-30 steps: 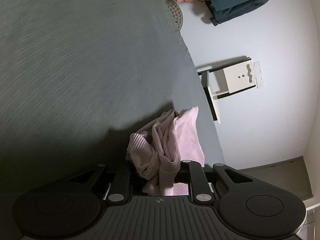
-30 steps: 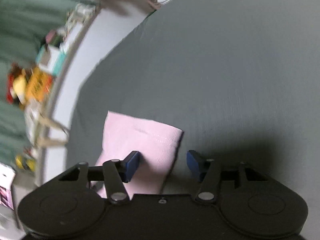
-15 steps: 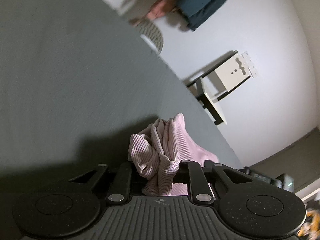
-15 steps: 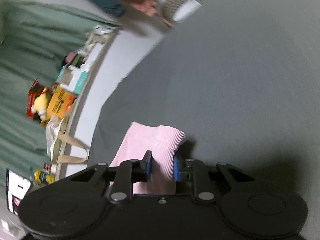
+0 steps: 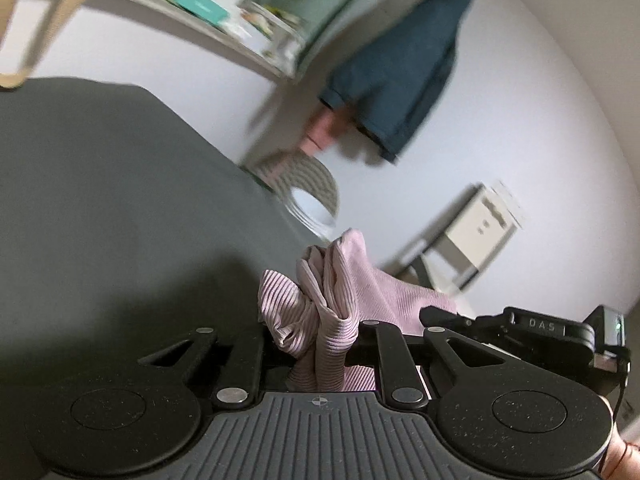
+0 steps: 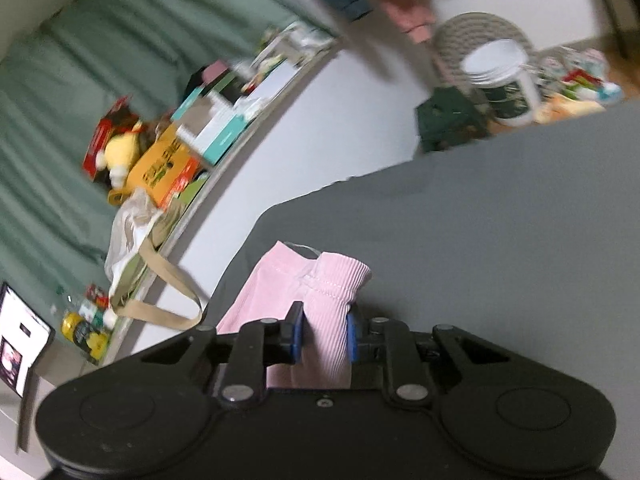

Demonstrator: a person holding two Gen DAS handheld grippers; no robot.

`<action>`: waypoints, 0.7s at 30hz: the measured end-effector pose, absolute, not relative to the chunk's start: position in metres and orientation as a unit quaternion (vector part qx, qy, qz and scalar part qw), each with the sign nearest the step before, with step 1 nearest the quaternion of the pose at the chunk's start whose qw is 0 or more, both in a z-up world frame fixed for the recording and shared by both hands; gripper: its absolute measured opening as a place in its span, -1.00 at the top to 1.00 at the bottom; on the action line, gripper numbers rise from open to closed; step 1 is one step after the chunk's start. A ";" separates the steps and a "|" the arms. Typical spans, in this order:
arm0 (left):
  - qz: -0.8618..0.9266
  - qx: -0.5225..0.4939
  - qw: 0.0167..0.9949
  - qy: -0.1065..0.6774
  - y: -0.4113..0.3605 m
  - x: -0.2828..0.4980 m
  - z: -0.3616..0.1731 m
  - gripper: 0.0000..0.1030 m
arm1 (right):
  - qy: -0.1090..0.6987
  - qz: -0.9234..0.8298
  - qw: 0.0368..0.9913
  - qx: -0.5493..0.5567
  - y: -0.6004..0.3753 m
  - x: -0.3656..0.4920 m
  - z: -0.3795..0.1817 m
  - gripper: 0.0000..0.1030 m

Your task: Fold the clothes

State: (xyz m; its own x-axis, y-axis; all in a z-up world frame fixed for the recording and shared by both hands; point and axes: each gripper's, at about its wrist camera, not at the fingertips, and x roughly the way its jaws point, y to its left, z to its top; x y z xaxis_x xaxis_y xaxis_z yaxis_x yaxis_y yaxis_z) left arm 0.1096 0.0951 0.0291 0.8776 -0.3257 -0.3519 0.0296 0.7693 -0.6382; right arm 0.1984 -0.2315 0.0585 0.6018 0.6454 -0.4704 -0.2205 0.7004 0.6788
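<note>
grey table (image 6: 500,240): big bare top, lots of room ahead of both grippers | far edge: round woven basket (image 5: 308,176) and white mug (image 6: 508,92) stand in the way | side: full shelf (image 6: 192,136) and hanging bag strap (image 6: 168,284) close by the table edge

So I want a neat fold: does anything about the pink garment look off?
Yes. The pink ribbed garment is crumpled into a wad in the left gripper, while the right gripper pinches a smoother hemmed edge.
</note>
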 end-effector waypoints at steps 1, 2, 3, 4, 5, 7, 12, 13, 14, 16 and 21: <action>-0.089 -0.329 0.913 0.223 0.104 0.114 0.025 0.68 | 0.368 0.262 0.847 0.282 -0.221 0.208 0.056 0.60; -0.082 -0.334 0.913 0.220 0.112 0.118 0.021 0.68 | 0.370 0.268 0.846 0.274 -0.211 0.218 0.053 0.60; -0.073 -0.346 0.909 0.222 0.118 0.120 0.013 0.68 | 0.374 0.269 0.845 0.272 -0.202 0.226 0.048 0.60; -0.065 -0.357 0.905 0.224 0.125 0.123 0.005 0.68 | 0.380 0.268 0.841 0.275 -0.195 0.233 0.040 0.60; -0.056 -0.369 0.900 0.226 0.131 0.126 -0.003 0.68 | 0.388 0.267 0.837 0.279 -0.189 0.239 0.031 0.60; -0.041 -0.383 0.892 0.237 0.139 0.130 -0.017 0.68 | 0.398 0.260 0.835 0.278 -0.181 0.244 0.016 0.60; -0.016 -0.447 0.860 0.247 0.143 0.128 -0.041 0.67 | 0.413 0.244 0.823 0.303 -0.187 0.250 -0.006 0.59; -0.018 -0.461 0.852 0.246 0.146 0.128 -0.045 0.67 | 0.416 0.244 0.821 0.306 -0.190 0.250 -0.009 0.58; -0.019 -0.475 0.845 0.245 0.148 0.128 -0.048 0.67 | 0.419 0.242 0.820 0.307 -0.191 0.250 -0.010 0.53; -0.021 -0.491 0.835 0.247 0.151 0.129 -0.050 0.66 | 0.423 0.239 0.814 0.318 -0.192 0.251 -0.012 0.42; -0.013 -0.505 0.823 0.261 0.140 0.135 -0.051 0.62 | 0.424 0.221 0.807 0.347 -0.204 0.248 -0.009 0.20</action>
State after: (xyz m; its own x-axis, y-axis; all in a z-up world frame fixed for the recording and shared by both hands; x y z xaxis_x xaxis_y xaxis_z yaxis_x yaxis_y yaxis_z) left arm 0.1351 0.1396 -0.0512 0.8634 -0.2853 -0.4162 -0.2416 0.4904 -0.8374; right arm 0.2478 -0.2039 -0.0095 0.5433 0.6511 -0.5300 -0.0628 0.6610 0.7477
